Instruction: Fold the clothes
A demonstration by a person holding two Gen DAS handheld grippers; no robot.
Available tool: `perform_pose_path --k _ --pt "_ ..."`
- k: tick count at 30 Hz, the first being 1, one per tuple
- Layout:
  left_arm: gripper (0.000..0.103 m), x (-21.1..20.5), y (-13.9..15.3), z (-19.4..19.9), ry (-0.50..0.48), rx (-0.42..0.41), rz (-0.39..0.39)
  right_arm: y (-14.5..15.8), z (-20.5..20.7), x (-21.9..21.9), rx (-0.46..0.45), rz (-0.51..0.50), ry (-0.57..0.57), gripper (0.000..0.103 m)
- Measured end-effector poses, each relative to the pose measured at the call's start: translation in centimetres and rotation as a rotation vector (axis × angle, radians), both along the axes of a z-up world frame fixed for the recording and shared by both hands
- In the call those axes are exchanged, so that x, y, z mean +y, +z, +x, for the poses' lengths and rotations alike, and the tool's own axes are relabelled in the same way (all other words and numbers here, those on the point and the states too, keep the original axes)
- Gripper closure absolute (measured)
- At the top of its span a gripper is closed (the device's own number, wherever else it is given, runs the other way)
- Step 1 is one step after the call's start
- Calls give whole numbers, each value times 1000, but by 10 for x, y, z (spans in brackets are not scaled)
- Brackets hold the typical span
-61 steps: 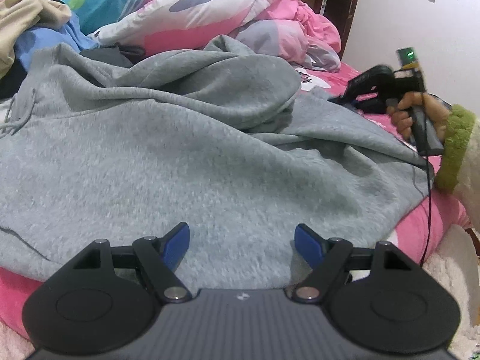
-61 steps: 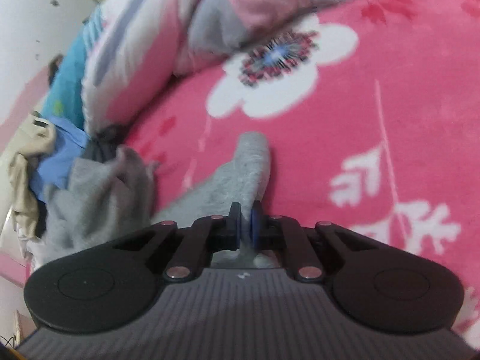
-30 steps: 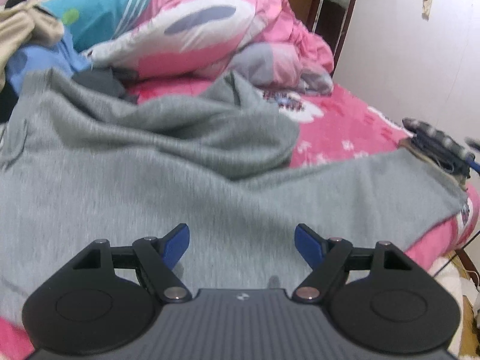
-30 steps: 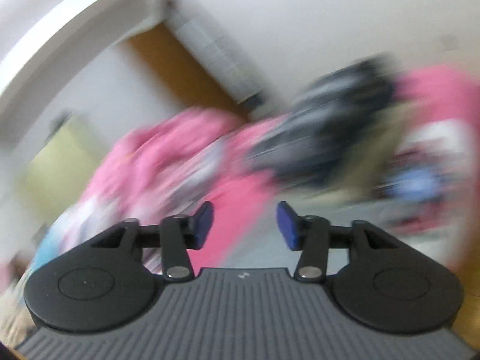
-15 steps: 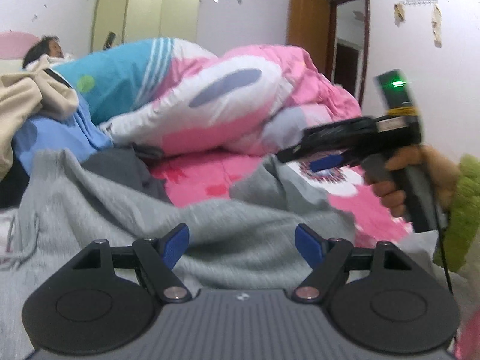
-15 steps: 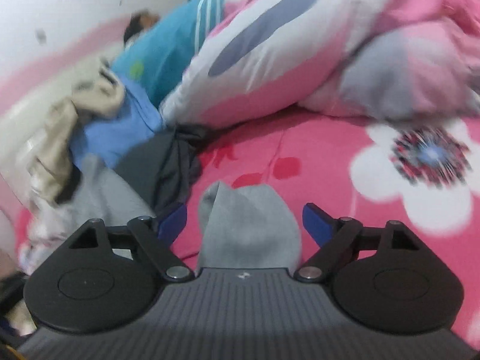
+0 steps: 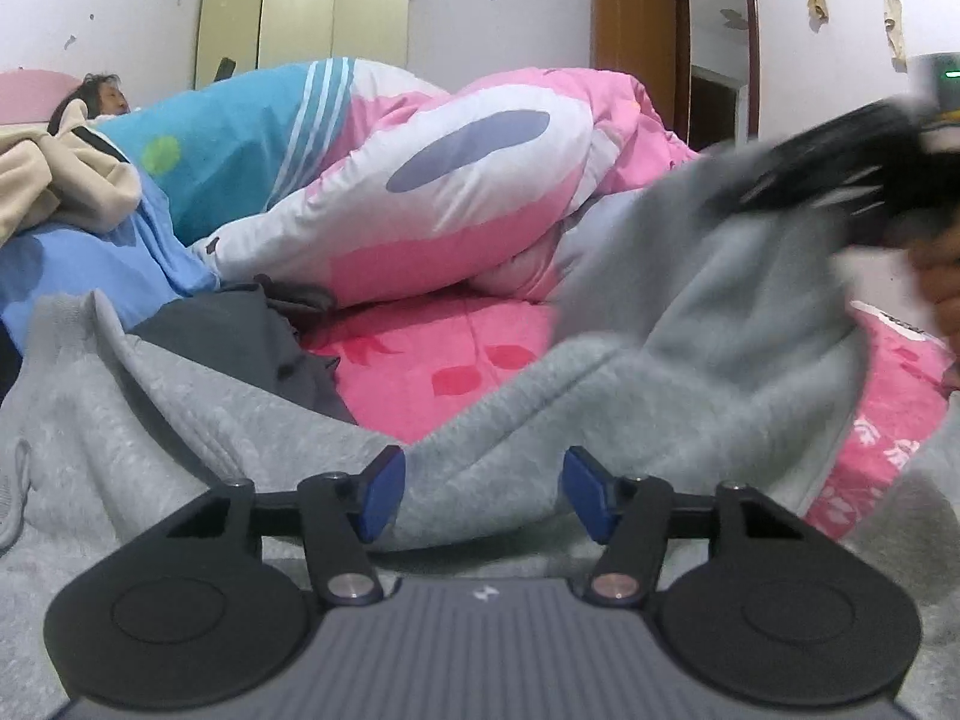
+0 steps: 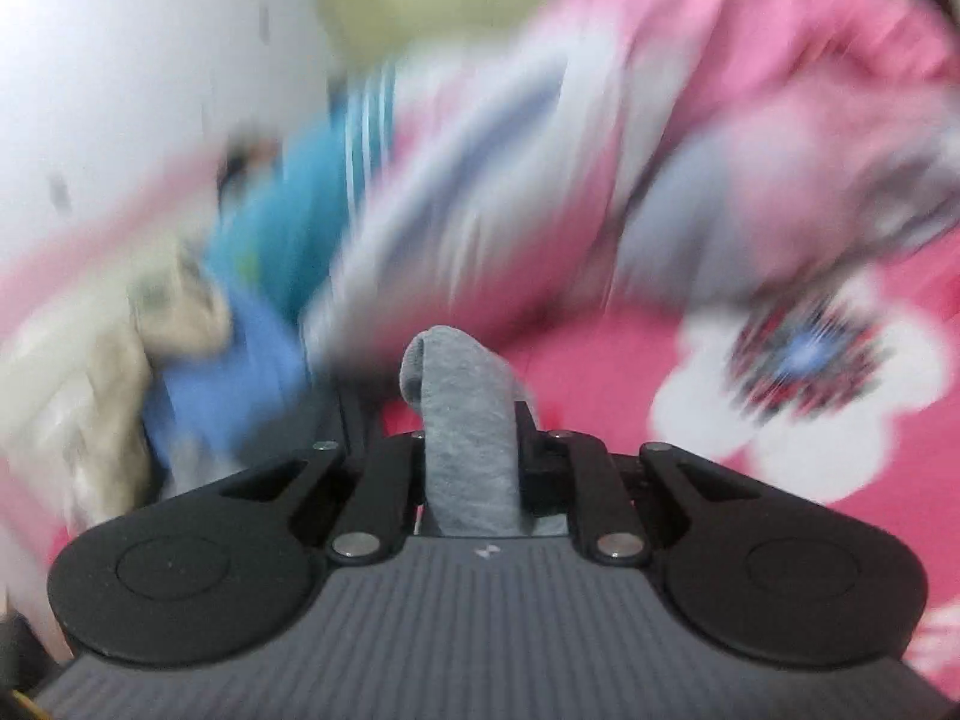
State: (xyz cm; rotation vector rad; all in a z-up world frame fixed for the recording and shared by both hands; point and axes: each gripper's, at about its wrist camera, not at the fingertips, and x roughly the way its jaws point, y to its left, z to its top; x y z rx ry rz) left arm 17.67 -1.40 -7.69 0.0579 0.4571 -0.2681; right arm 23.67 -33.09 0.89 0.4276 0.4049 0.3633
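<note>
1. Your left tool (image 7: 483,489) sits low over the near edge of the bed, its jaws about half apart and closing. A raised fold of the grey sweatshirt (image 7: 540,420) lies between the blue pads (image 7: 384,489); the left pad looks to be against the fleece, while the right one appears to stand just clear, so nothing is gripped yet.

2. Your right tool (image 8: 474,450) has its jaws drawn in on a cuff-like end of the same sweatshirt (image 8: 465,420), which pokes forward between the fingers. That view is smeared with motion.

3. In the left view, your right hand (image 7: 942,276) and its tool hold that end raised at the right, with the cloth hanging down from it in a grey sweep toward the fold in front of your left tool.

4. So the garment's long line runs across you, from the left side of the bed up to the lifted right end. The fold to be pinched lies straight ahead of the left tool, which is the nearer one to it.

5. Beyond the grey cloth, a dark garment (image 7: 240,342) lies on the pink bedsheet (image 7: 438,360).

6. Farther back, a pink and blue quilt (image 7: 420,180) is heaped across the bed, and a person lies at the far left corner.
</note>
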Motion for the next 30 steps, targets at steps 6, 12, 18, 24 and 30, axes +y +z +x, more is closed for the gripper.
perform_pose_path --k 6,12,18,24,30 --pt "43 -7 -8 -3 0 27 42 -13 -144 -58 -145 37 -366 86" --pt "42 -8 -13 -1 5 57 82 -103 -213 -105 193 67 -696 76" --pt "40 -5 -8 -2 21 85 50 -92 -256 -121 108 167 -758 71" --pt "38 -5 0 -6 -61 216 -132 -97 -245 -104 145 349 -536 54" --pt "31 -25 -10 -6 -229 391 -306 -133 -238 -112 250 541 -548 52"
